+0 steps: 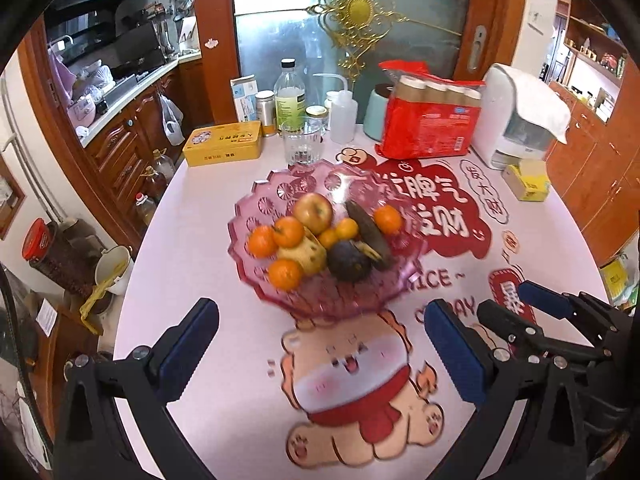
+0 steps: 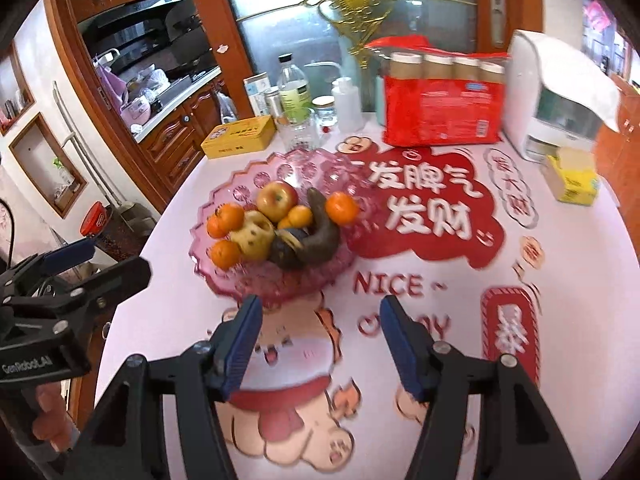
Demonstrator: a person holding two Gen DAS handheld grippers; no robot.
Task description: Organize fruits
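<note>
A pink glass fruit bowl (image 1: 280,196) (image 2: 240,280) stands mid-table. It holds a red-yellow apple (image 1: 313,207) (image 2: 277,199), several oranges (image 1: 287,232) (image 2: 341,208), a dark round fruit (image 1: 349,260), a blackened banana (image 1: 366,232) (image 2: 320,232) and a bruised yellow fruit (image 1: 308,254) (image 2: 256,236). My left gripper (image 1: 320,336) is open and empty, just short of the bowl. It also shows in the right wrist view (image 2: 96,260). My right gripper (image 2: 320,328) is open and empty, in front of the bowl. It also shows in the left wrist view (image 1: 516,304).
Behind the bowl stand a glass tumbler (image 1: 302,142), a yellow tin (image 1: 223,143), bottles (image 1: 289,98), a red pack of rolls (image 1: 428,120), a white appliance (image 1: 516,120) and a yellow box (image 1: 528,180). The table edge (image 1: 132,280) drops off at left.
</note>
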